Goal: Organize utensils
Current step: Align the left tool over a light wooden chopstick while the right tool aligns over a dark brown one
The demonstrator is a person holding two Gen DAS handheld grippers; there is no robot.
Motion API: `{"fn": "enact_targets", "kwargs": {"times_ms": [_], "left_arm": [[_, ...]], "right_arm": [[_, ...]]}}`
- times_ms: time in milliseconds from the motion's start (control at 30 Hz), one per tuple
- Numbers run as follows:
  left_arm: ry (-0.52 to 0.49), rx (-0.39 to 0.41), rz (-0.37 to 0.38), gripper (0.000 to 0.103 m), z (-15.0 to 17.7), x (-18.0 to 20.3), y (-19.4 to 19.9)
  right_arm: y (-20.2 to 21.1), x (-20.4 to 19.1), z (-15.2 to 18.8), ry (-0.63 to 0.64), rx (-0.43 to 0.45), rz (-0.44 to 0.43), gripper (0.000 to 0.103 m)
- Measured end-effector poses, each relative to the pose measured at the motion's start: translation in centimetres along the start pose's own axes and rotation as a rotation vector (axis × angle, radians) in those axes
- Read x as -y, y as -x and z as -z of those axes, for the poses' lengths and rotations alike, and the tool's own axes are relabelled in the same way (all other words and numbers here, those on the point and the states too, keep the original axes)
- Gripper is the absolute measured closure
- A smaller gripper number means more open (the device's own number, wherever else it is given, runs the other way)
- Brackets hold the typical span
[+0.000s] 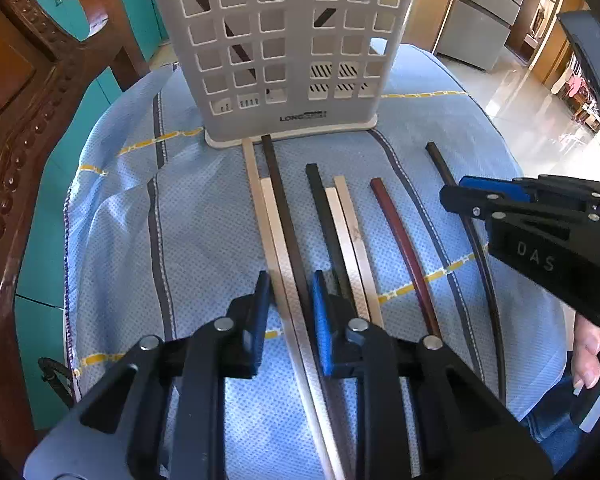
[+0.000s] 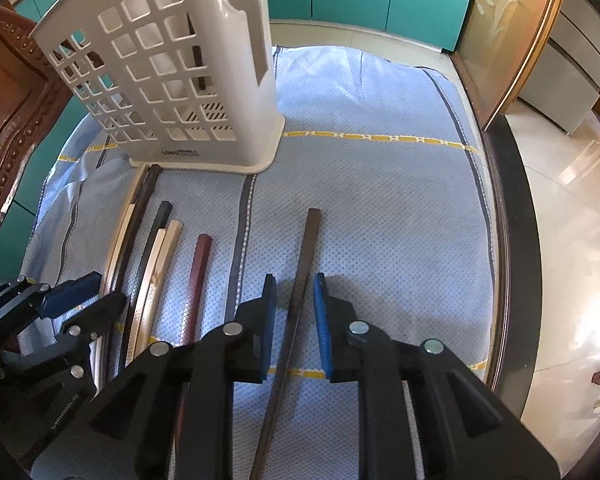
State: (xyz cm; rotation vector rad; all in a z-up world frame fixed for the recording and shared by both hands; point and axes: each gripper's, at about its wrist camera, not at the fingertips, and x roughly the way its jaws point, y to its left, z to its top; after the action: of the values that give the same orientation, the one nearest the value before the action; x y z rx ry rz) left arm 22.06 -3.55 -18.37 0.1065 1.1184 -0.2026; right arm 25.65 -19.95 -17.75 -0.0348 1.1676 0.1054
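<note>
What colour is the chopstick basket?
The basket is pale grey-white, clearest in the right wrist view.

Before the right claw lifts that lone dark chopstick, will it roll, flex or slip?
The dark chopstick has a squared top end, so it probably won't roll on the cloth. It looks thin, straight and rigid, so it likely won't flex and should be light. The right claw straddles it well below its middle, so it may pivot if gripped there.
</note>
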Motion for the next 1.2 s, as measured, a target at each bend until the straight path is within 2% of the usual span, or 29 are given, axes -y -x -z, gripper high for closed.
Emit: {"fn": "enact_targets", "kwargs": {"times_ms": [267,700,933,1067,1200], "left_arm": [[0.044,0.017,0.013,0.085,0.1,-1.2,0.9],[0.075,0.069,0.017,0.086,0.7,-2.9,3.3],[0.098,0.059,0.013,0.085,0.8,-4.3,3.4],[0.095,0.052,0.013,0.077,0.7,-4.0,3.0],[0.095,0.052,0.016,0.076,0.5,-3.7,2.7]], "right_arm": [[0.0,-0.1,-0.1,0.009,0.002,0.005,0.083],[0.1,-0.8,0.2,0.020,0.007,0.010,0.080],[0.1,-1.0,0.3,0.023,0.009,0.010,0.078],[0.1,-1.0,0.2,0.024,0.008,0.009,0.077],[0.1,-1.2,0.2,0.018,0.008,0.005,0.077]]}}
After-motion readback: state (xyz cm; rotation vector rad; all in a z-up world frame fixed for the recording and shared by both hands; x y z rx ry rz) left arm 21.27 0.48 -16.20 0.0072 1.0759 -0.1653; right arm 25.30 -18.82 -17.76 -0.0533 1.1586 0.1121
